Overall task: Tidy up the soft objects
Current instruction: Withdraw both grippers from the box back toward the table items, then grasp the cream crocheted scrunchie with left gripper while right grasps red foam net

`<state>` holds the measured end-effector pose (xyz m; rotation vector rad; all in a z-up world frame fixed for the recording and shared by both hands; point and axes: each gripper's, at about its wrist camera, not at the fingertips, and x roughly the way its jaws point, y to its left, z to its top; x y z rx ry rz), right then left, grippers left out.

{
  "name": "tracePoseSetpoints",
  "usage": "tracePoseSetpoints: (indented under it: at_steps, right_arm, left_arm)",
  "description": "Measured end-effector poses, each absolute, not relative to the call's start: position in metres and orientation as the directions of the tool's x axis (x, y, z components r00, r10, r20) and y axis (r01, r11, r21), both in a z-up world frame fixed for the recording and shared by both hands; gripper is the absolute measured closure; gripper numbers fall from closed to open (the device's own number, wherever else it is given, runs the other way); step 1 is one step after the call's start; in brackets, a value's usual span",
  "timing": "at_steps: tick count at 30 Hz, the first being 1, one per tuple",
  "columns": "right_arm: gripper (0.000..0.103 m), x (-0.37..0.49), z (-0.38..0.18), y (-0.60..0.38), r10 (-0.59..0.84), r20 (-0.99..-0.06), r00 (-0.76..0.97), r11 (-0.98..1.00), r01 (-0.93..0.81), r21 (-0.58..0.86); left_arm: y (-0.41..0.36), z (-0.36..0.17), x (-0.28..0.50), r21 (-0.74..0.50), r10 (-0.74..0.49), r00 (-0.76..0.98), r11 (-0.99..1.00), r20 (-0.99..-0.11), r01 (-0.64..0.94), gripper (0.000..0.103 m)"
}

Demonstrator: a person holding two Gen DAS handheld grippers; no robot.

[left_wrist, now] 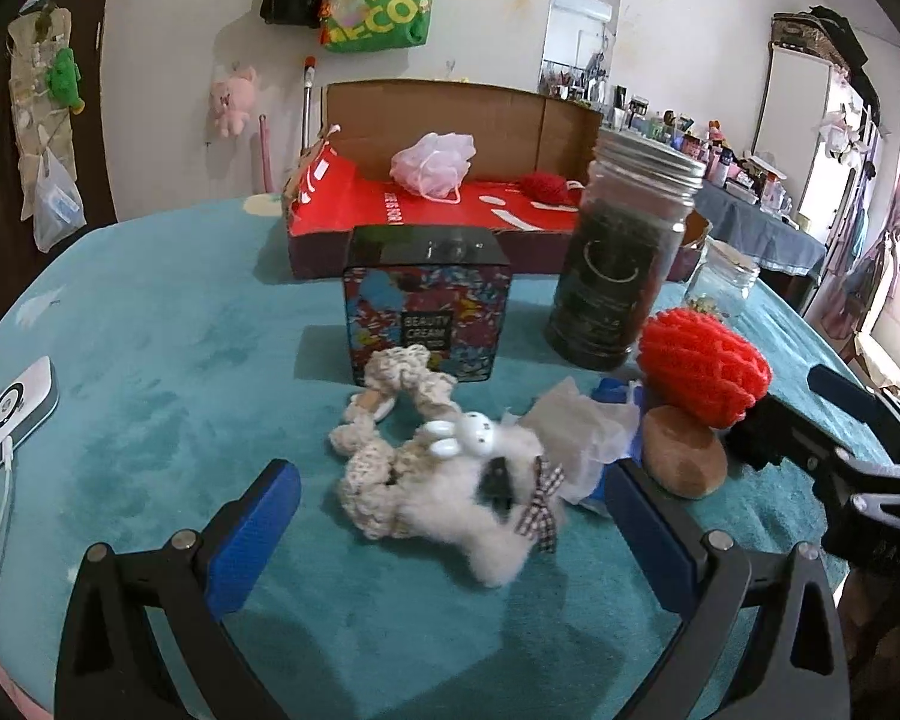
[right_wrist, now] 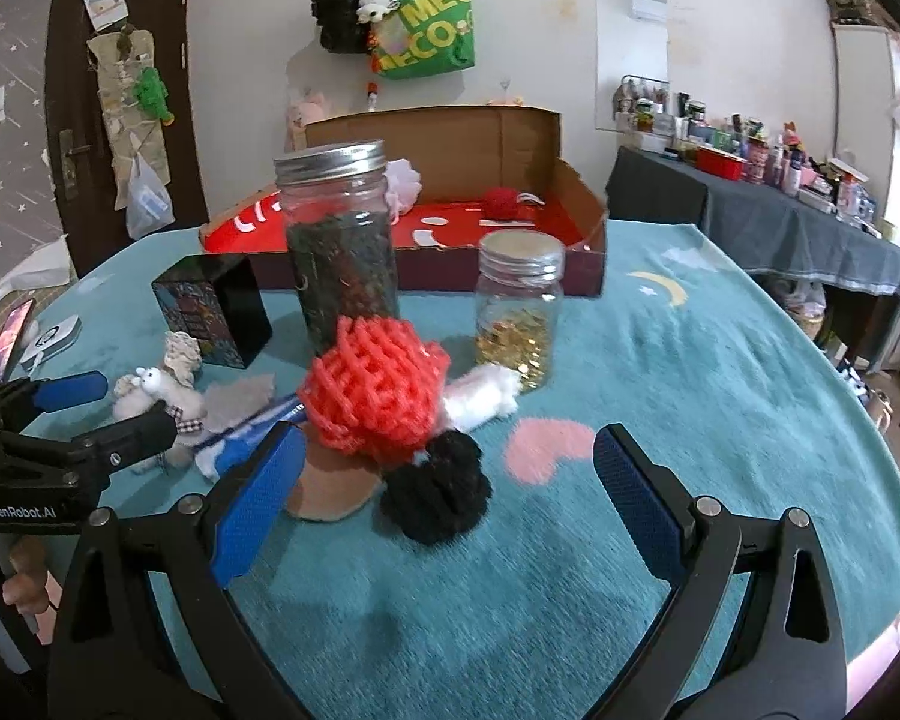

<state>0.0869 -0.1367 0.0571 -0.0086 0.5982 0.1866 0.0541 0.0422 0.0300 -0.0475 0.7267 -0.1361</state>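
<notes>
A fluffy white plush [left_wrist: 480, 504] with a checked bow lies on the teal cloth, next to a cream crocheted scrunchie [left_wrist: 390, 396]. My left gripper [left_wrist: 450, 516] is open, its jaws on either side of the plush. A red net ball [right_wrist: 375, 384] sits on a tan pad [right_wrist: 330, 486], with a black pom-pom [right_wrist: 435, 489] in front and a white fluffy piece [right_wrist: 486, 393] behind. My right gripper [right_wrist: 450, 492] is open around the black pom-pom. A cardboard box [left_wrist: 450, 120] with a red floor holds a pink bath pouf [left_wrist: 432, 162] and a red yarn ball [left_wrist: 546, 186].
A patterned cream tin [left_wrist: 426, 300], a tall dark-filled jar [right_wrist: 342, 246] and a small jar of gold bits [right_wrist: 519, 312] stand between the soft things and the box. A white device [left_wrist: 12, 414] lies at the left edge. A blue-white cloth [right_wrist: 240, 438] lies by the pad.
</notes>
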Motion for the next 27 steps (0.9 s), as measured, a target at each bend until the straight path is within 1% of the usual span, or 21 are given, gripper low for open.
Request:
tracePoseSetpoints:
  at_steps: [8, 17, 21, 23, 25, 26, 27]
  right_arm:
    - [0.005, 0.106, 0.06, -0.128, 0.195, -0.583, 0.789, 0.977, -0.21, 0.042]
    - [0.005, 0.122, 0.062, -0.127, 0.228, -0.607, 0.761, 0.97, -0.232, 0.073]
    - [0.005, 0.127, 0.064, -0.125, 0.225, -0.612, 0.758, 0.97, -0.232, 0.07]
    - [0.005, 0.131, 0.064, -0.122, 0.223, -0.619, 0.753, 0.97, -0.234, 0.065]
    - [0.005, 0.134, 0.063, -0.121, 0.227, -0.625, 0.747, 0.969, -0.238, 0.067]
    - [0.005, 0.138, 0.061, -0.121, 0.238, -0.634, 0.736, 0.966, -0.246, 0.078]
    - [0.005, 0.14, 0.06, -0.121, 0.246, -0.643, 0.726, 0.964, -0.25, 0.086]
  left_arm:
    - [0.051, 0.028, 0.052, -0.083, -0.153, 0.727, 0.988, -0.669, 0.132, 0.0]
    - [0.072, 0.038, 0.067, -0.12, -0.166, 0.72, 0.986, -0.674, 0.115, 0.0]
    - [0.074, 0.039, 0.087, -0.107, -0.144, 0.696, 0.99, -0.704, 0.096, 0.001]
    - [0.076, 0.033, 0.1, -0.134, -0.156, 0.658, 0.987, -0.737, 0.085, 0.003]
    - [0.077, 0.027, 0.108, -0.179, -0.199, 0.623, 0.979, -0.756, 0.095, 0.007]
    - [0.076, 0.024, 0.109, -0.187, -0.206, 0.614, 0.978, -0.762, 0.096, 0.012]
    - [0.075, 0.022, 0.111, -0.188, -0.208, 0.606, 0.977, -0.768, 0.098, 0.013]
